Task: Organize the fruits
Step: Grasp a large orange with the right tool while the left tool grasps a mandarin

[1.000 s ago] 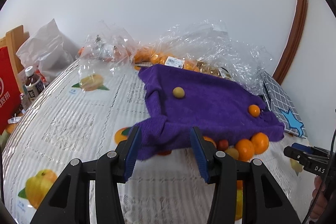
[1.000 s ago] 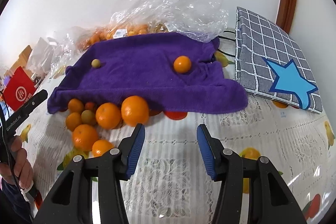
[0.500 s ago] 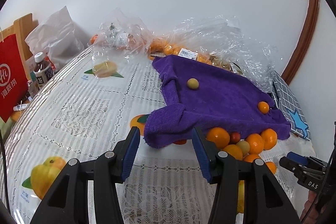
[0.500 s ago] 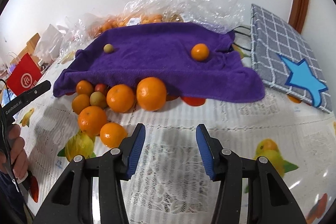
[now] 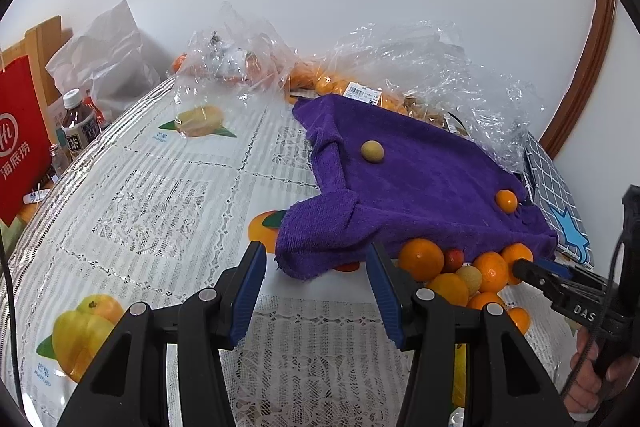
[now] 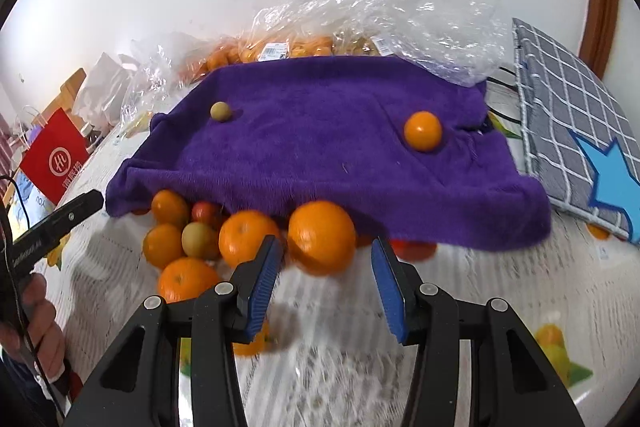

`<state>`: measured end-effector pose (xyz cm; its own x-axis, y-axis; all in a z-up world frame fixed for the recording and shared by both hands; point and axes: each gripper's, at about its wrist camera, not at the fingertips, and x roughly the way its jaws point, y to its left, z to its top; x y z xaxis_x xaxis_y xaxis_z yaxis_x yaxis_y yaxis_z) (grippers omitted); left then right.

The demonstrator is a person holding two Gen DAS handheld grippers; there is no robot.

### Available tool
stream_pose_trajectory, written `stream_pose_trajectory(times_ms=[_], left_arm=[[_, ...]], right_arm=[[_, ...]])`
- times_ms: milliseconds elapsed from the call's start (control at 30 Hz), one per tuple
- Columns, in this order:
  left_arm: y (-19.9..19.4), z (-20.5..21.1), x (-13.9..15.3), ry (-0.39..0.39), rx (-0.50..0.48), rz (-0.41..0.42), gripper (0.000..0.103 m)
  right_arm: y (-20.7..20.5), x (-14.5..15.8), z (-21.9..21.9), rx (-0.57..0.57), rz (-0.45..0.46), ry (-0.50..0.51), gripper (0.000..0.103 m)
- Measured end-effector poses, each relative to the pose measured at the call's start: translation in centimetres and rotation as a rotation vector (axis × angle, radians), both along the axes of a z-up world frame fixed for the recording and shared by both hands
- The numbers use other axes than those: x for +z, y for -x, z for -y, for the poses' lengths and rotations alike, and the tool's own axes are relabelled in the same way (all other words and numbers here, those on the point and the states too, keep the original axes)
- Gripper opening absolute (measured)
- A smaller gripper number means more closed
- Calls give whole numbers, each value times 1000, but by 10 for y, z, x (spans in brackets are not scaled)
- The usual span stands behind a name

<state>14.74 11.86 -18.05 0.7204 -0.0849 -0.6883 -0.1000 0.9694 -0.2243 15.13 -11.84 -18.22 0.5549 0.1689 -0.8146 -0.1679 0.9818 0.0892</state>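
The left gripper (image 5: 316,283) hangs over a lace-patterned tablecloth (image 5: 152,195) printed with fruit, its blue-padded jaws apart with nothing between them, framing the near corner of a purple towel (image 5: 408,195). A small yellow-green fruit (image 5: 372,151) and a small orange (image 5: 506,201) sit on the towel. A cluster of oranges (image 5: 460,267) lies at its near edge. The right gripper (image 5: 560,283) reaches in beside them. Clear plastic bags (image 5: 420,67) lie behind the towel.
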Motion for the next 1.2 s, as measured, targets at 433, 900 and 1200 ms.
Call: stream_pose_trajectory(times_ms=[433, 900, 1200], left_arm=[[-1, 9, -3, 4, -54, -13, 50], [-17, 44, -2, 145, -252, -28, 50], [-47, 55, -18, 218, -227, -126, 48]], right_arm=[[-15, -17, -5, 22, -33, 17, 39], [18, -3, 35, -10, 62, 33, 39], [22, -2, 42, 14, 79, 29, 39]])
